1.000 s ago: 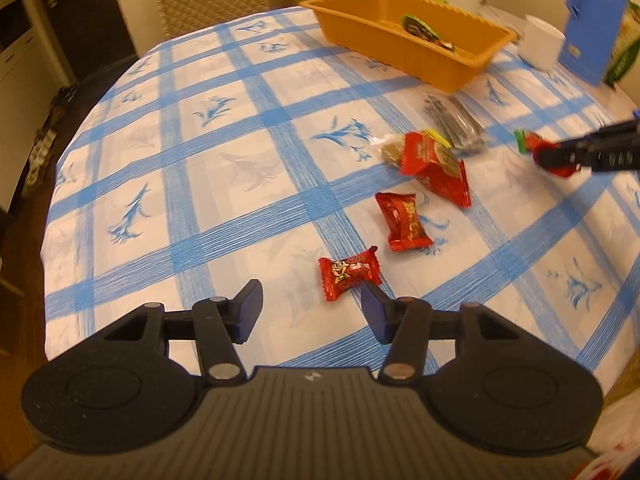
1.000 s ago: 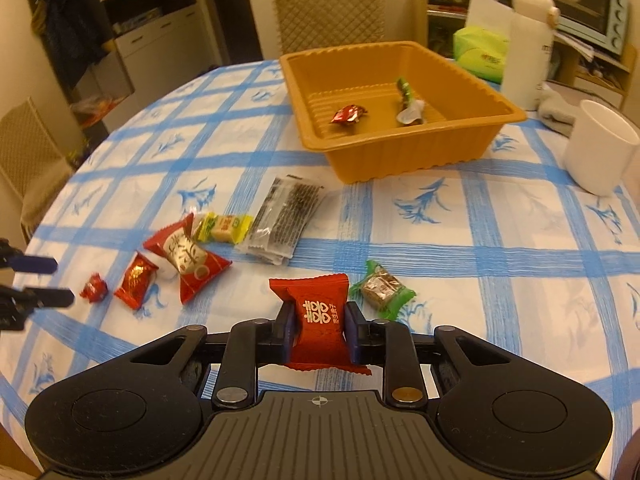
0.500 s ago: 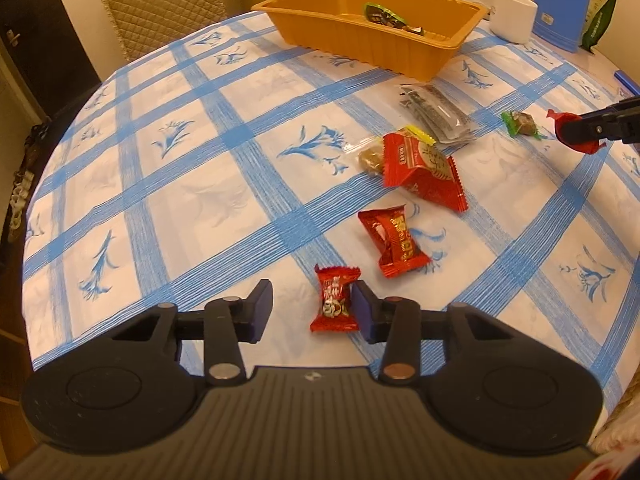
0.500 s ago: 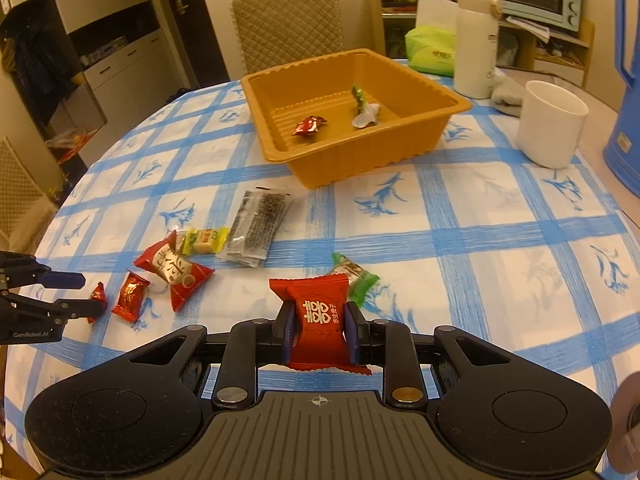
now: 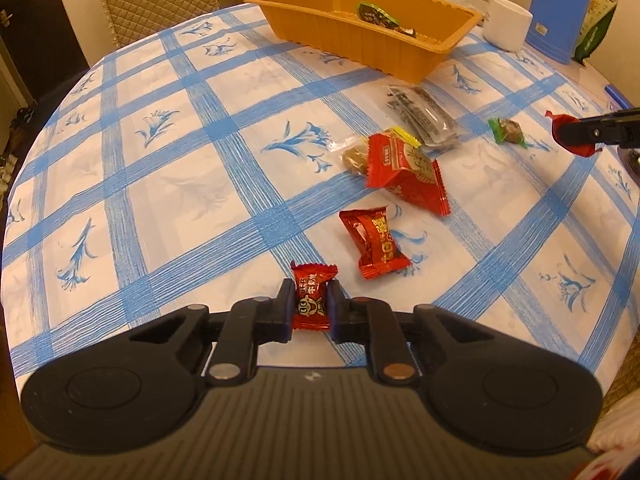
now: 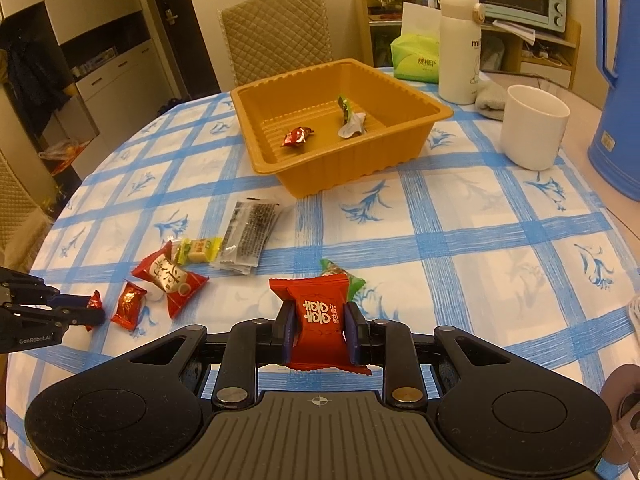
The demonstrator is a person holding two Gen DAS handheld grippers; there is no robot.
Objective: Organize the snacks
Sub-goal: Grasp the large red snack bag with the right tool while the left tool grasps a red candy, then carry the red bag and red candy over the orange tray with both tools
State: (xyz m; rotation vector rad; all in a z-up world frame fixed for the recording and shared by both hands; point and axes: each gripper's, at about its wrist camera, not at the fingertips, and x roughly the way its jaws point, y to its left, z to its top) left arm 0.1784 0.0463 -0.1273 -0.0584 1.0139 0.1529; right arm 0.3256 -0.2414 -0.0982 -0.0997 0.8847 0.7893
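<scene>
The left gripper point(image 5: 309, 304), open a second ago, has closed on the small red candy point(image 5: 312, 297) at the near table edge. The right gripper point(image 6: 319, 330) keeps its red packet point(image 6: 319, 320) clamped. Both items are judged ready for the orange tray point(image 6: 416, 150), well ahead.

A small red candy point(image 5: 313, 300) stands upright, pinched between the left gripper point(image 5: 309, 312) fingers. A larger red square packet point(image 6: 320, 322) with white characters is clamped upright in the right gripper point(image 6: 319, 330). On the tablecloth lie a red candy point(image 5: 376, 242), a big red pouch point(image 5: 404, 172) overlapping a yellow-ended clear-wrapped snack point(image 5: 360, 154), a dark clear-wrapped bar point(image 5: 422, 114), and a green-wrapped candy point(image 5: 507, 130). The orange tray point(image 6: 404, 152) holds a red candy point(image 6: 297, 137) and a green-and-silver wrapper point(image 6: 350, 120).
</scene>
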